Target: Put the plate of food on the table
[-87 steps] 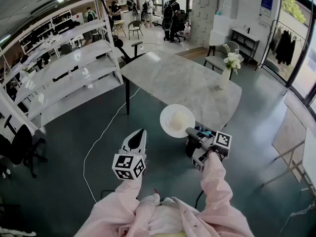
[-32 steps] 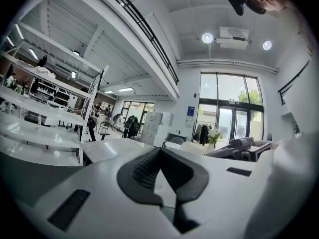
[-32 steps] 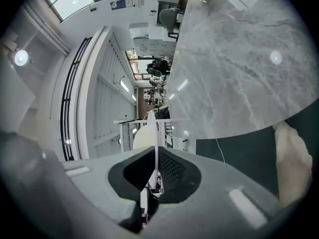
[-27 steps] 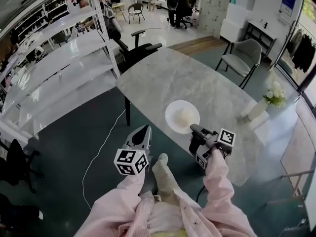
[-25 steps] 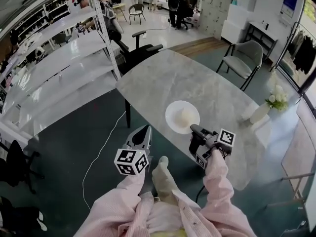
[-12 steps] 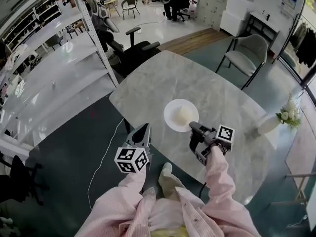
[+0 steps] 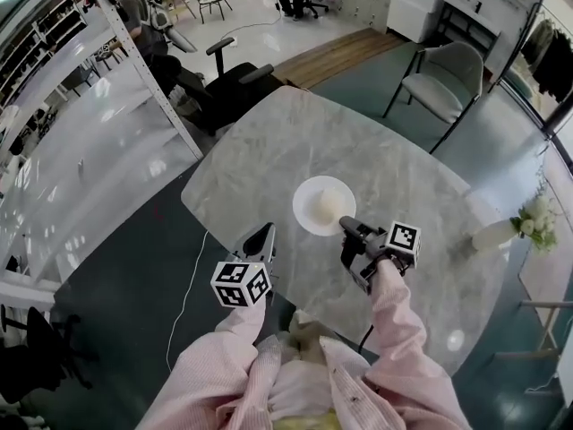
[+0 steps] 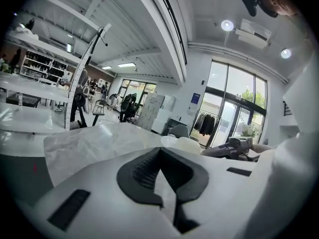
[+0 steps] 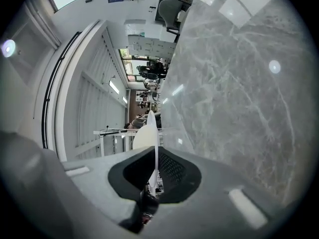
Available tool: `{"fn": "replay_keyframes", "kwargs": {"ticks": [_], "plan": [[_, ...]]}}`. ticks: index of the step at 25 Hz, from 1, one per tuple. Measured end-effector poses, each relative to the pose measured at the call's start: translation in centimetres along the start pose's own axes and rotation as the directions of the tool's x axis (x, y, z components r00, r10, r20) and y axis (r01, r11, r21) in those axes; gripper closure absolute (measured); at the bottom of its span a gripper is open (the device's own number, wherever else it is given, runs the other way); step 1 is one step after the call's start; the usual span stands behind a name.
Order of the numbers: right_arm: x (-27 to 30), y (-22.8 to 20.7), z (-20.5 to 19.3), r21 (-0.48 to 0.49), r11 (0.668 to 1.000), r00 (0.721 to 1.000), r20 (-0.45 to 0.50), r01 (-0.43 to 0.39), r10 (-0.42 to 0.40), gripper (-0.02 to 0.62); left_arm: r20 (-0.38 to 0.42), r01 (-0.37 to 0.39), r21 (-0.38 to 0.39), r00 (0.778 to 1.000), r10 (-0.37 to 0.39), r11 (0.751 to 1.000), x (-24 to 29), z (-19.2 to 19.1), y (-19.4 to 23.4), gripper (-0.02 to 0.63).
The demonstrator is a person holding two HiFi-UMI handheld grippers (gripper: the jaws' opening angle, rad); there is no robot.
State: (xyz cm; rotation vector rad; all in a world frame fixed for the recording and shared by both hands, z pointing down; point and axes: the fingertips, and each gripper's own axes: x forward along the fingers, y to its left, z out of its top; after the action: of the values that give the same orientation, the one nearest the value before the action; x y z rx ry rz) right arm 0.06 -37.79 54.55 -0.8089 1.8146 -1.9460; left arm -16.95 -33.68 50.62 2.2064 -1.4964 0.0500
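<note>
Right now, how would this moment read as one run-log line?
right claw: shut on plate rim | plate: carries food, above table | left claw: shut, empty

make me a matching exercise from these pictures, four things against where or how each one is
Things:
1 plate
2 left gripper
3 vase
4 grey chair

Places or states:
a jaws shut on nothing
b on the floor past the table
c rim between the jaws of the right gripper
d at the table's right edge, holding flowers

Pairs: 1-c, 2-a, 3-d, 4-b
</note>
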Motion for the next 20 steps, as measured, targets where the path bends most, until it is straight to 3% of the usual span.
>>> {"fn": "replay_keyframes", "kwargs": {"ticks": [9,20], "plan": [[3.2,-4.7,2.7,0.015,0.998,0.998,0.031,0.06,-0.06,0.58,-0.104,0.015,-0.043,0.994,-0.02,0.999,5.7,-2.3,2.2,0.615],[4.1,-9.1,4.4,0.044,0.984,0.982,0.068,0.171,-0.174,0.58,-0.23,0.049,-0.091,0.971,-0.069,0.995,10.5,-6.6,3.4,0.615]]}}
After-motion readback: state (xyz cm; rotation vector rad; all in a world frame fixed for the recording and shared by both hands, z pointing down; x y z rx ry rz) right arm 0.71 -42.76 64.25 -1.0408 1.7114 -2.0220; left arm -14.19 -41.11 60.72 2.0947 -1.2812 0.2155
